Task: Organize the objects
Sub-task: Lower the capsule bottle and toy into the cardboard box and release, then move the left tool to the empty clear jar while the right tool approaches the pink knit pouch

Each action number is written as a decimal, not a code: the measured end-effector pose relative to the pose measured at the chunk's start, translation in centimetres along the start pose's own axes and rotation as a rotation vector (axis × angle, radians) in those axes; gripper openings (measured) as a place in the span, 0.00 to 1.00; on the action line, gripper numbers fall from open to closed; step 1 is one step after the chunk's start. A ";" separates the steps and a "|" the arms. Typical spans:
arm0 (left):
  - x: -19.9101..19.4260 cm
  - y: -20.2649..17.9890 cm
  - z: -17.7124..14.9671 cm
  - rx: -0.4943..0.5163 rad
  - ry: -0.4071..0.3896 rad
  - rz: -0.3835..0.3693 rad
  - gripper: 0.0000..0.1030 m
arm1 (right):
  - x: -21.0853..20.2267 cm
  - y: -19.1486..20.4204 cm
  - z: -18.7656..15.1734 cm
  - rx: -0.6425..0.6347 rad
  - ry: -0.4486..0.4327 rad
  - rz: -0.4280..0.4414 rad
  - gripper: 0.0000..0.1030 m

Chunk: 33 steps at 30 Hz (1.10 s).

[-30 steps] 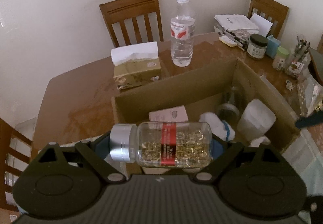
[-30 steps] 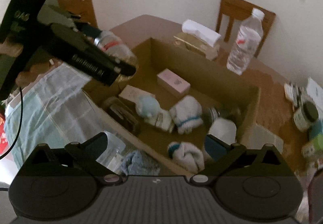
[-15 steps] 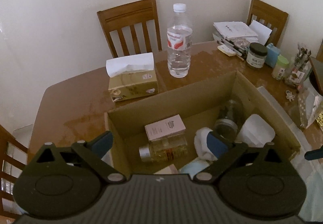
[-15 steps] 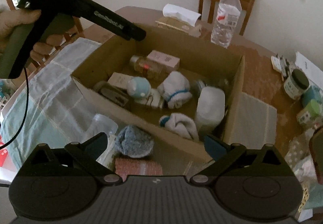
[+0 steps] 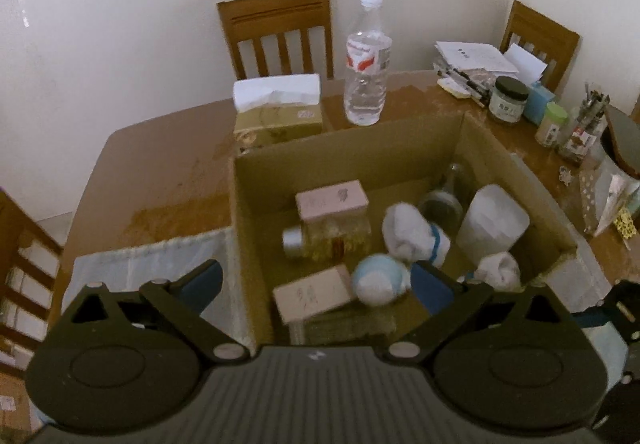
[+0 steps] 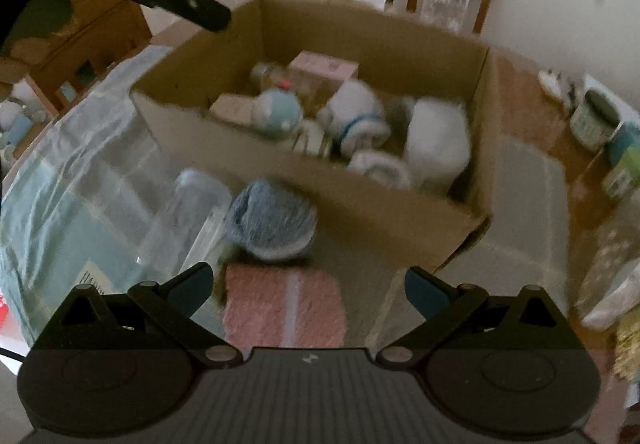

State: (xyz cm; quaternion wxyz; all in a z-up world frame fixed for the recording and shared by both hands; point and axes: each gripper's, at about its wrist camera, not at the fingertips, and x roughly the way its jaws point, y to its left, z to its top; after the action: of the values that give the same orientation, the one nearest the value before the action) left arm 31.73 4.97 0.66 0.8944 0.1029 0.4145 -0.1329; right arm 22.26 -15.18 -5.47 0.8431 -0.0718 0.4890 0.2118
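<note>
Objects for sorting are split between the cardboard box (image 6: 400,203) and the cloth in front of it. A blue knitted bundle (image 6: 270,224), a pink cloth (image 6: 284,308) and a clear container (image 6: 188,211) lie just outside the box's near wall on the bench (image 5: 160,163). The right gripper (image 6: 308,290) hangs over them, jaws wide apart and empty, the pink cloth lying below the gap. The blue bundle is judged the likely next pick. It should be straddled squarely and pinched low on its bulk, since soft knit may slip or drag the pink cloth along. The left gripper (image 5: 316,284) is held over the box, jaws spread wide with nothing held. The glass bottle (image 5: 324,236) rests inside beside a pink carton (image 5: 332,199).
</note>
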 end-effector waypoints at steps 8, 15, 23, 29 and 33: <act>-1.4 0.5 -3.7 -0.102 0.015 -0.014 0.98 | 3.7 1.3 -2.2 -0.002 0.034 0.001 1.00; -0.2 0.4 -6.8 -0.177 0.064 -0.010 0.98 | 6.2 1.7 -3.0 -0.008 0.038 -0.096 1.00; 1.7 -1.0 -8.9 -0.183 0.126 -0.026 0.98 | 5.8 0.0 -3.3 0.051 0.024 -0.143 1.00; 3.4 -1.9 -9.5 -0.180 0.157 -0.037 0.98 | 4.9 -2.8 -4.3 0.176 0.023 -0.205 1.00; 4.8 -2.5 -10.2 -0.183 0.192 -0.042 0.98 | 4.8 -2.9 -4.6 0.176 0.008 -0.210 1.00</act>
State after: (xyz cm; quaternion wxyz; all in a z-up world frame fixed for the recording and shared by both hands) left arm 26.57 4.92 -9.69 0.8534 0.0243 0.5105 -0.1029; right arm 21.87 -17.92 -12.15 0.8619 -0.0490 0.4987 0.0781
